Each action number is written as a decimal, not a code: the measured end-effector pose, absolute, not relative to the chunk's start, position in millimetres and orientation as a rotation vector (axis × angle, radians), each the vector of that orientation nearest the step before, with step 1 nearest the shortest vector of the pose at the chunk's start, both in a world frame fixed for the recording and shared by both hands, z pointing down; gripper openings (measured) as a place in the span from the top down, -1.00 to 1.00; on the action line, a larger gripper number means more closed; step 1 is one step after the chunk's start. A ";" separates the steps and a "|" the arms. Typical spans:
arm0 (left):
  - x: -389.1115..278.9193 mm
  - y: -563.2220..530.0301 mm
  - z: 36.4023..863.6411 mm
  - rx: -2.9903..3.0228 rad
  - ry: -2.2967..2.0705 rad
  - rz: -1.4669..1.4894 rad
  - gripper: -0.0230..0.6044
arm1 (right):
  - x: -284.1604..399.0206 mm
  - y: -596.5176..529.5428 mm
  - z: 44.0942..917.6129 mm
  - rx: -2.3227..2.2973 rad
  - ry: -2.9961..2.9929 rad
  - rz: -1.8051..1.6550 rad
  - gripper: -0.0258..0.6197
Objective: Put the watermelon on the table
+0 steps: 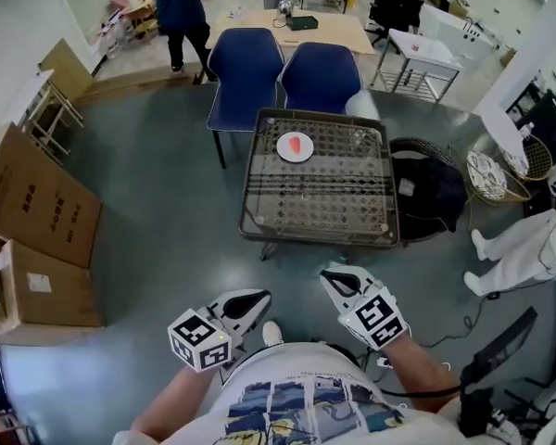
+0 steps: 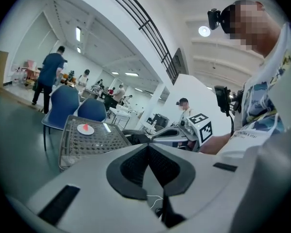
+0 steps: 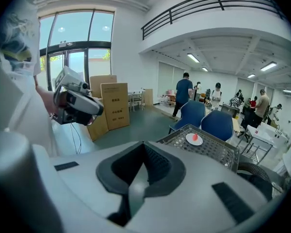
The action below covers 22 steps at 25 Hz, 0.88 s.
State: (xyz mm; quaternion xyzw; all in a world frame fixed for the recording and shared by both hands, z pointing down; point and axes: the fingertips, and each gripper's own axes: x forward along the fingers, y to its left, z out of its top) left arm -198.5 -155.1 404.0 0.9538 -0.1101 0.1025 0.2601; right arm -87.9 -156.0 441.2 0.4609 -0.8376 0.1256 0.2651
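Watermelon [image 1: 298, 143] sits on the white plate [image 1: 285, 154] on your table [image 1: 315, 202], well ahead of you. Your left gripper [image 1: 251, 301] and right gripper [image 1: 337, 278] both hang near your waist, jaws pinched together on nothing.

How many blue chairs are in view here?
2: one blue chair behind the table's far left corner, the other beside it on its right. Others may be hidden.
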 end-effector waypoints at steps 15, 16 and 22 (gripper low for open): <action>-97.8 -51.9 381.8 2.588 -0.240 0.283 0.90 | -26.7 -32.9 413.8 1.223 -2.327 0.285 0.89; -94.8 -44.1 382.3 2.588 -0.238 0.297 0.90 | -25.8 -25.7 412.9 1.221 -2.333 0.285 0.89; -79.6 -7.3 389.6 2.558 -0.256 0.323 0.90 | -22.7 9.2 413.8 1.179 -2.392 0.308 0.89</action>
